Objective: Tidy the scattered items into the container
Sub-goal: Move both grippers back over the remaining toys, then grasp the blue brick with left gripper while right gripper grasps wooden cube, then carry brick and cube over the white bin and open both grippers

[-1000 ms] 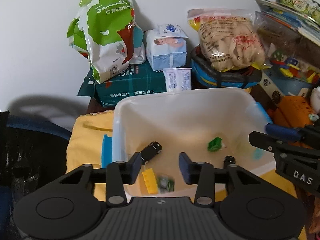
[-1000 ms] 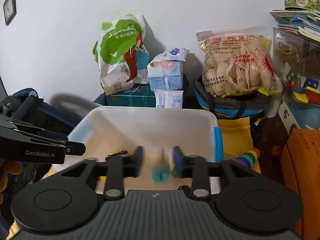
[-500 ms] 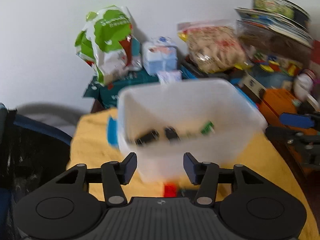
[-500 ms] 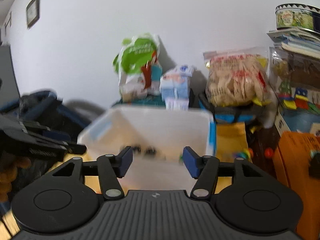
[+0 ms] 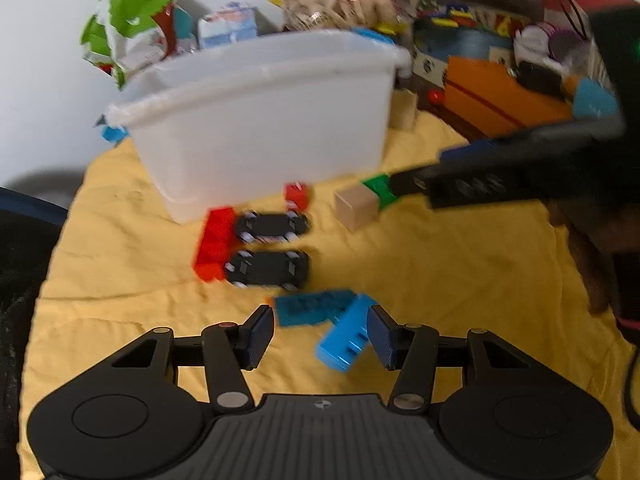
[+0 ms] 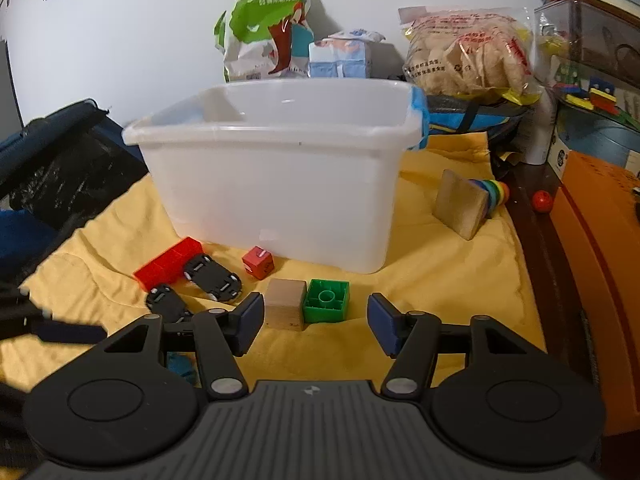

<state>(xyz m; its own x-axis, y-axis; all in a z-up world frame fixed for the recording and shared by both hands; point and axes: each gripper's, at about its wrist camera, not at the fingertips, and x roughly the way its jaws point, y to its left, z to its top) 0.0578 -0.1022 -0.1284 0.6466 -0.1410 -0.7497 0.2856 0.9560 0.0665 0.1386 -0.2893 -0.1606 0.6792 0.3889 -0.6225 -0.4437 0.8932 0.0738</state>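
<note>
A white plastic bin [image 6: 280, 168] stands on a yellow cloth [image 6: 440, 288]; it also shows in the left wrist view [image 5: 260, 120]. Before it lie a red brick [image 6: 168, 264], two black toy cars [image 6: 212, 276] [image 6: 166, 302], a small red cube [image 6: 258, 262], a wooden cube [image 6: 284, 306] and a green brick [image 6: 326, 300]. My right gripper [image 6: 316, 324] is open and empty, low over the wooden cube and green brick. My left gripper [image 5: 322, 336] is open, with two blue bricks [image 5: 312, 306] [image 5: 346, 340] between its fingers.
A wooden board with a rainbow toy [image 6: 464, 204] leans right of the bin. An orange box [image 6: 592, 240] stands at the right edge. Snack bags [image 6: 464, 48] and a tissue pack [image 6: 340, 58] stand behind the bin. A dark bag [image 6: 60, 160] lies at left.
Both grippers have pulled back from over the bin and dropped low to the cloth in front of it. Both have opened wider. The loose toys on the cloth have come into view.
</note>
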